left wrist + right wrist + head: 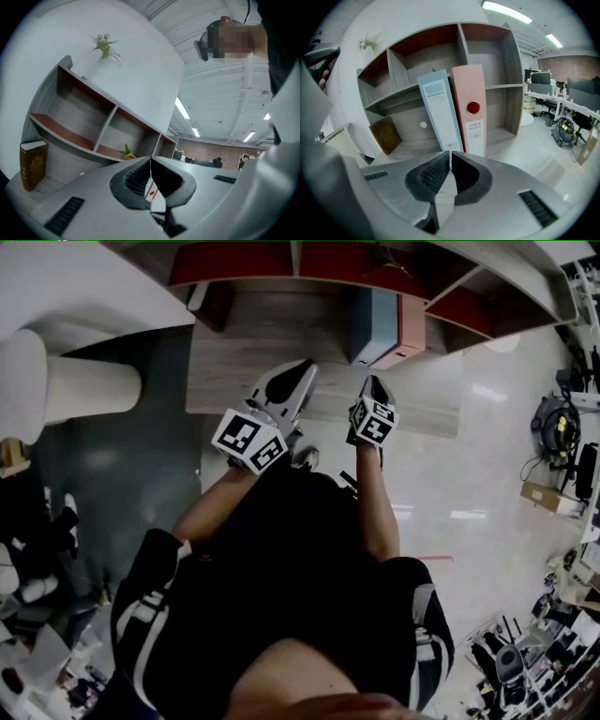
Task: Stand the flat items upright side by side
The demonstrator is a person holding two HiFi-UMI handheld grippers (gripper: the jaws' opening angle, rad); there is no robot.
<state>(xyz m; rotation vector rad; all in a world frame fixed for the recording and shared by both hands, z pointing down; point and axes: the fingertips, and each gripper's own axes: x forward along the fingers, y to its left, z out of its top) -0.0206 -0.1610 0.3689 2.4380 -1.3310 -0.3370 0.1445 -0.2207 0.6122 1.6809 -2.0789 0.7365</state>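
Note:
A light blue binder (440, 112) and a pink binder (472, 110) stand side by side in a lower bay of the wooden shelf unit (506, 84), the blue one tilted slightly. In the head view the blue binder (373, 326) and pink binder (411, 326) sit just beyond my hands. My right gripper (450, 152) is shut with nothing between its fingers, a little short of the binders; it shows in the head view (373, 381) too. My left gripper (150, 159) is shut and empty, aimed up at the shelf unit, and lies left of the right one (305, 367).
A brown book (385, 135) leans in the bay left of the binders and shows again in the left gripper view (33, 164). A small green plant (126, 152) sits on a shelf. A white round table (56, 381) stands at the left. Desks and a vacuum (562, 129) stand at the right.

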